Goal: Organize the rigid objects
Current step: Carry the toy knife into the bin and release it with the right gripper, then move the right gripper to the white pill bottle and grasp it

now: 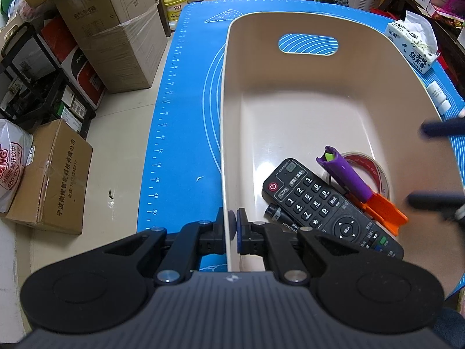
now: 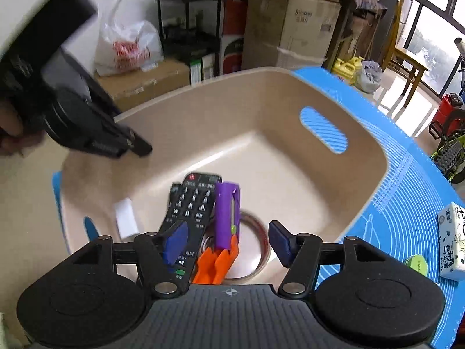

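A beige basket [image 1: 290, 101] stands on the blue mat [image 1: 189, 87]. In it lie a black remote [image 1: 319, 203], a purple and orange toy [image 1: 354, 183], a tape roll [image 1: 375, 171] and a black marker [image 1: 276, 213]. My left gripper [image 1: 232, 226] is shut on the basket's left rim. My right gripper [image 2: 226, 241] is open above the basket [image 2: 290, 101], over the remote [image 2: 191, 206], the toy [image 2: 226, 218] and the tape roll [image 2: 255, 238]. A white block [image 2: 126, 218] lies beside the remote. The left gripper [image 2: 139, 148] shows blurred on the far rim.
A tissue pack [image 1: 412, 46] and a small white bottle [image 1: 438, 96] lie on the mat right of the basket. The tissue pack [image 2: 453, 247] and a green lid [image 2: 415, 263] show in the right wrist view. Cardboard boxes [image 1: 116, 29] stand on the floor left of the table.
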`<state>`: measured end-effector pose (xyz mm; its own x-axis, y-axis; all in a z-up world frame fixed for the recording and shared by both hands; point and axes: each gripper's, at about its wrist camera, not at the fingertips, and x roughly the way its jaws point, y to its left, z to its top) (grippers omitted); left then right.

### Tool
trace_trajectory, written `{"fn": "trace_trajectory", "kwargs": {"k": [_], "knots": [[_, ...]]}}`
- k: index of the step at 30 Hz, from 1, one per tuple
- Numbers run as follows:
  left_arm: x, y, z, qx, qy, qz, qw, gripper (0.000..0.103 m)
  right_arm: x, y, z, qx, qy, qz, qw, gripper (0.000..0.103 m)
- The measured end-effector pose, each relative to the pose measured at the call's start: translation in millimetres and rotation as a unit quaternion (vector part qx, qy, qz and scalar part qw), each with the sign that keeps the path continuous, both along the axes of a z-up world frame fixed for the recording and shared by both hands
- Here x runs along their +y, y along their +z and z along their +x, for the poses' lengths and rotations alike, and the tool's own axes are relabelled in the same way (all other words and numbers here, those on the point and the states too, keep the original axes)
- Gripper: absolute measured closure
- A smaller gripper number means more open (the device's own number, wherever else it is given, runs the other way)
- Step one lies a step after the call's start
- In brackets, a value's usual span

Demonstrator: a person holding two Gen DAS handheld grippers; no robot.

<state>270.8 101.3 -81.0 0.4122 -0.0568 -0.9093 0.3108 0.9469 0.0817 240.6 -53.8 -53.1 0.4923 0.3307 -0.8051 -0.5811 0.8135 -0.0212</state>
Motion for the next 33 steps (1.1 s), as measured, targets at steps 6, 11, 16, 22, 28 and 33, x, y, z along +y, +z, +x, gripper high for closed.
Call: {"fn": "trace_trajectory", "kwargs": {"k": [6,11,16,22,28,33], "knots": [[-1,0,-1,-0.003,-0.002,0.001,1.0,0.096,-57,24,-2,-0.058,-0.061,0.04,0.996,0.023],[-1,0,-1,-0.002,-0.002,0.0,1.0,0.096,-114,23,7,-0.056,-0.12,0.027,0.991,0.013],[-1,1,-1,-0.002,-0.005,0.001,1.0,0.096,-166,0,16,-0.042,-0.168,-0.031,0.984,0.007],[-2,0,-1,-0.003,-0.012,0.004,0.9999,0.096,-215,-43,32,-0.001,-0.22,-0.066,0.973,0.007],[0,0,-2,-0.004,-0.012,0.001,0.9999,0.096,-233,-80,39,0.006,-0.244,-0.083,0.966,0.007],[-1,0,-1,-0.004,-0.015,0.002,0.9999,0.096,-232,-93,54,-0.009,-0.255,-0.097,0.962,0.01]]}}
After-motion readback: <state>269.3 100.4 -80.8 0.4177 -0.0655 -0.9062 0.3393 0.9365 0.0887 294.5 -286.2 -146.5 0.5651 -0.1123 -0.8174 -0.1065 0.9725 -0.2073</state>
